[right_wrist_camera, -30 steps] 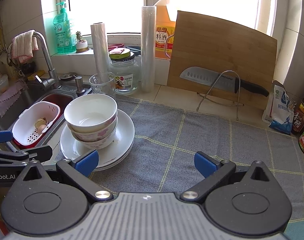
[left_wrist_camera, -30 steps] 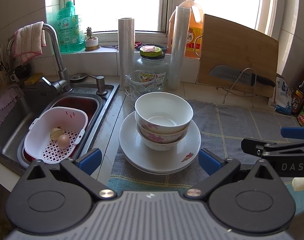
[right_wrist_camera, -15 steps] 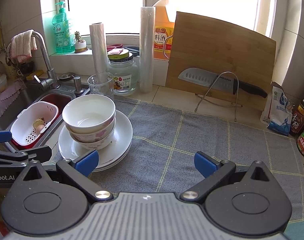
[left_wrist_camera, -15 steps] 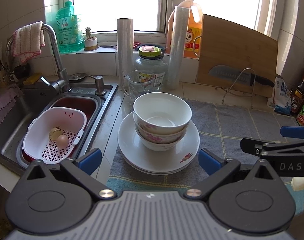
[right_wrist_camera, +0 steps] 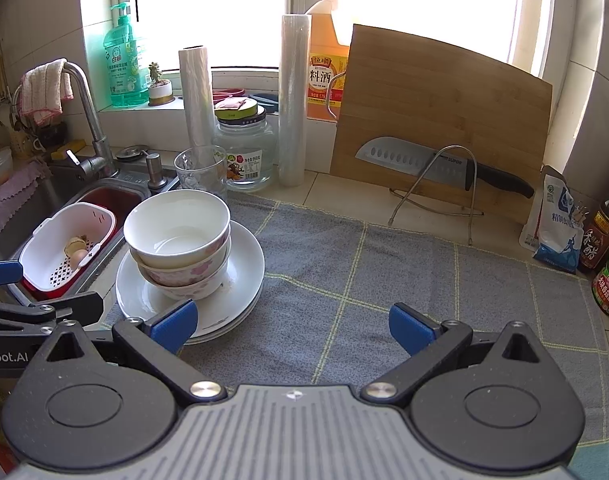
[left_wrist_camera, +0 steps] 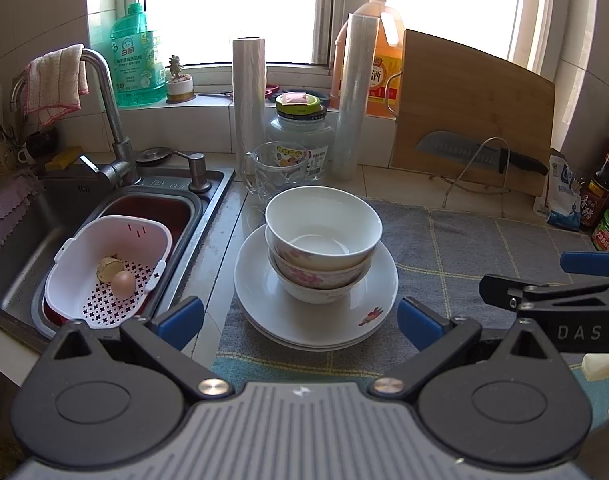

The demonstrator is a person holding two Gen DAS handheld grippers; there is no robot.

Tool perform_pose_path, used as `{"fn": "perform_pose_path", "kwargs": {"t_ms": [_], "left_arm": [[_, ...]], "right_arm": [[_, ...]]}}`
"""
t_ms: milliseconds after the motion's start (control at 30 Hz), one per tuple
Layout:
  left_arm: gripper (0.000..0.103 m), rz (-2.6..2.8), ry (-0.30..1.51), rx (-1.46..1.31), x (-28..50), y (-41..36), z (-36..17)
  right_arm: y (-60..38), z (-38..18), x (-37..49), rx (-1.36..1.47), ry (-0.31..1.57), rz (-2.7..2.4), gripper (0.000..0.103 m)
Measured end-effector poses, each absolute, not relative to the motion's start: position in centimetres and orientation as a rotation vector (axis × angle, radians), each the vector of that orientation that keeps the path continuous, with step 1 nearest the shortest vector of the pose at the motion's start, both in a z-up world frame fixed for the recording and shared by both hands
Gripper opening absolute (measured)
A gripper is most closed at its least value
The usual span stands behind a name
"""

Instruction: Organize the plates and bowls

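White bowls with pink flowers [left_wrist_camera: 322, 236] [right_wrist_camera: 178, 232] are nested in a stack on a pile of white plates [left_wrist_camera: 264, 304] [right_wrist_camera: 244, 280], at the left edge of a grey checked cloth [right_wrist_camera: 364, 276]. My left gripper [left_wrist_camera: 300, 318] hangs open just in front of the plates, its blue pads either side of the pile and touching nothing. My right gripper [right_wrist_camera: 290, 326] is open over bare cloth, to the right of the plates, with its left fingertip [right_wrist_camera: 172, 326] near the plates' front rim. Each gripper shows at the edge of the other's view.
Left of the plates is a steel sink [left_wrist_camera: 208, 216] with a white colander basket [left_wrist_camera: 108, 268] holding an egg. A glass mug [left_wrist_camera: 274, 172], jar, two film rolls, oil bottle, cutting board [right_wrist_camera: 440, 120] and knife on a wire stand line the back. Bottles and packets stand far right.
Both views have crept slightly toward the dishes; the bowl stack sits a touch lower and nearer. Neither gripper has changed its opening or touched anything.
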State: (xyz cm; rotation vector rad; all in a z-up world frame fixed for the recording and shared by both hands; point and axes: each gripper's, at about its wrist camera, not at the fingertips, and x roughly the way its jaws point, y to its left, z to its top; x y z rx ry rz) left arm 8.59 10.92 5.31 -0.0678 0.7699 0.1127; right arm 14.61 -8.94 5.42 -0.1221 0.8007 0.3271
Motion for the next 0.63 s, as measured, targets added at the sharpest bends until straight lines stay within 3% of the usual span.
{"fn": "perform_pose_path", "kwargs": {"t_ms": [633], "left_arm": [[0.102, 0.092, 0.766, -0.073, 8.87, 11.26, 5.42]], "right_arm": [[-8.93, 5.67, 14.8, -0.125, 0.796, 0.32, 0.103]]}}
